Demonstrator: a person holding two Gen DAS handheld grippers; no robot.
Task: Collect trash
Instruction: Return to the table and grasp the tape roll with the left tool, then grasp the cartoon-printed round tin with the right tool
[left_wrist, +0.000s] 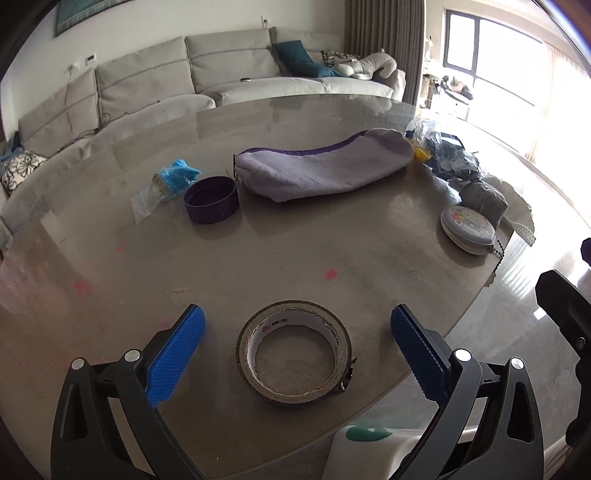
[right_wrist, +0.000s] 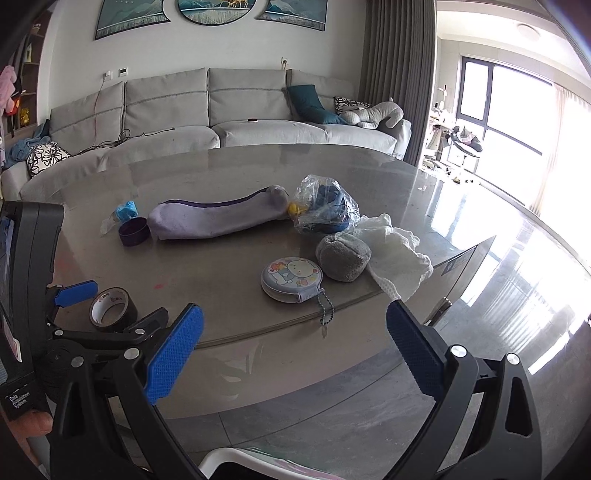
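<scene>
Left wrist view: left gripper (left_wrist: 297, 332) low over the near edge of the round table (left_wrist: 280, 258), jaws spread wide, nothing held. Tape roll (left_wrist: 293, 352) lies flat on the tabletop between the two blue pads, clear of both; loose tail of tape sticks out on its right side. Right wrist view confirms it: the roll (right_wrist: 112, 310) sits framed by the left gripper's fingers.

Right gripper (right_wrist: 295, 341) hangs off the table's near edge, over the floor, jaws also wide and empty.

Other litter candidates farther in: blue crumpled wrapper (left_wrist: 173, 181) on a clear plastic scrap, touching a purple cap (left_wrist: 211, 200); crinkled plastic bag (right_wrist: 325, 205) with dark contents by the end of a long lavender pouch (right_wrist: 218, 218). Round cartoon case (right_wrist: 291, 278), grey fabric lump (right_wrist: 343, 256) and white cloth (right_wrist: 395, 249) sit near the right rim.

Judgement: step in hand is the approach to a first pick, the roll being the target. No bin clearly visible; a white object shows at the bottom of both views, identity uncertain.

Next move, likely: close the pads on the roll's outer wall, squarely across its width, then lift straight. Risk: the roll sliding on the glossy surface if one pad touches first.
</scene>
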